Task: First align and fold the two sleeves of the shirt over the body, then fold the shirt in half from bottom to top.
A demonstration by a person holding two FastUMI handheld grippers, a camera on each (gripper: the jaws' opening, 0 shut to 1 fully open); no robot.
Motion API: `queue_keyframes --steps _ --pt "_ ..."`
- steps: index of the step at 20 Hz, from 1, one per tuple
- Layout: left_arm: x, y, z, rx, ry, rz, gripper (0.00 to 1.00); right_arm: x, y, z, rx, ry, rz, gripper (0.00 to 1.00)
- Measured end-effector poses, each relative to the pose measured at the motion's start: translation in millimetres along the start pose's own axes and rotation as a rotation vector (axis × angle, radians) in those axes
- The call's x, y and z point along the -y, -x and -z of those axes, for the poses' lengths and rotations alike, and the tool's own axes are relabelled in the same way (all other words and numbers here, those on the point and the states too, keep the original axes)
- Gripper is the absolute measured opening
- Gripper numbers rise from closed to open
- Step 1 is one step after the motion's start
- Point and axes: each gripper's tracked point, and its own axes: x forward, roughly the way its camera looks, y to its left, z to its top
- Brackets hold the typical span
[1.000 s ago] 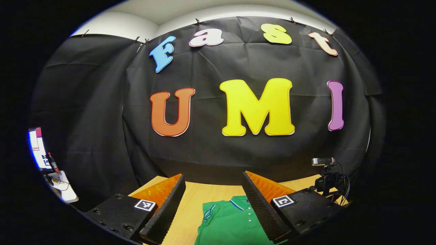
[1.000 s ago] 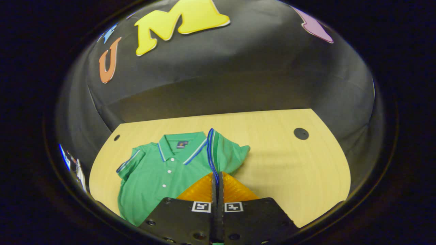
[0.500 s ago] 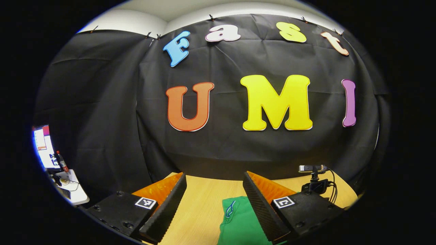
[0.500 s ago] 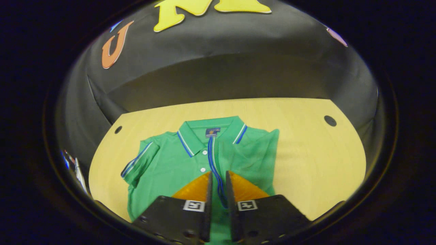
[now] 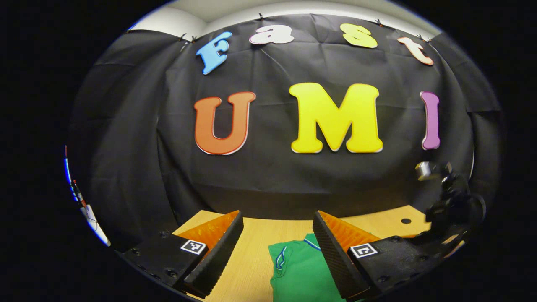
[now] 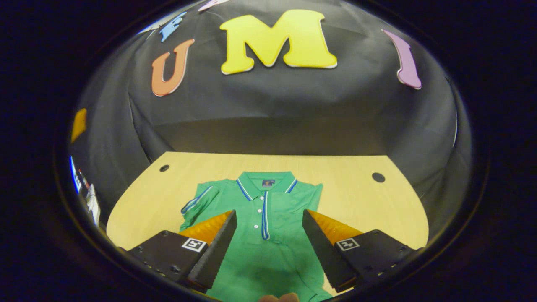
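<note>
A green polo shirt [image 6: 251, 268] lies flat on the wooden table [image 6: 356, 201], collar at the far end. Its right sleeve [image 6: 289, 205] is folded over the body, with the blue-striped cuff [image 6: 264, 218] running along the button line. The left sleeve [image 6: 199, 201] is spread out to the side. My right gripper [image 6: 268, 214] hangs open above the chest, holding nothing. In the left gripper view, my left gripper [image 5: 277, 214] is open over the table [image 5: 251, 251], left of the shirt [image 5: 298, 272], close to the left sleeve's cuff [image 5: 280, 259]. The other gripper [image 5: 449, 201] appears blurred at the right.
The table has round cable holes at its far corners [image 6: 378, 177] [image 6: 164, 167]. The black cloth wall stands right behind the table's far edge. A lit screen [image 6: 74, 176] and a small white stand are off the table's left side. A person's fingertip [image 6: 279, 298] peeks in at the bottom edge.
My right gripper opened and let go of the right sleeve, which now lies over the body; it then drew back and up. The left gripper stayed open and shifted slightly.
</note>
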Motion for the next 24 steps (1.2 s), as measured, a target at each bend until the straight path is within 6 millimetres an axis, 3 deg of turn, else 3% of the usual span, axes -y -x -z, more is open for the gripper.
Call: queue_keyframes --steps 2,4,8,11,16,20,21,24 --pt "5.6 -13.5 33.0 -0.058 -0.014 0.036 1.0 5.1 35.0 -3.3 0.033 0.021 0.007 0.92" --pt "13.4 -28.3 70.7 -0.138 0.015 0.064 1.0 12.8 65.0 -5.8 0.058 0.034 0.023 0.96" --pt "10.6 -68.2 133.1 -0.245 0.079 0.071 1.0 37.1 105.5 -10.4 0.103 0.058 0.08 0.96" --pt "4.8 -97.6 175.1 -0.31 0.079 0.066 1.0 51.7 110.6 0.5 0.088 0.036 0.114 0.96" --pt "-1.5 -121.6 242.5 -0.442 0.079 0.057 1.0 62.2 106.8 28.9 0.023 0.0 0.146 0.96" --pt "-0.4 -130.6 257.3 -0.466 0.064 0.086 1.0 67.4 107.8 37.9 0.009 -0.004 0.163 0.96" --pt "1.1 -131.5 260.3 -0.473 0.063 0.095 0.96 71.1 107.6 39.3 0.004 -0.012 0.176 0.96" --pt "3.6 -133.6 257.6 -0.47 0.058 0.111 0.62 78.9 107.2 36.2 0.014 -0.04 0.195 0.97"
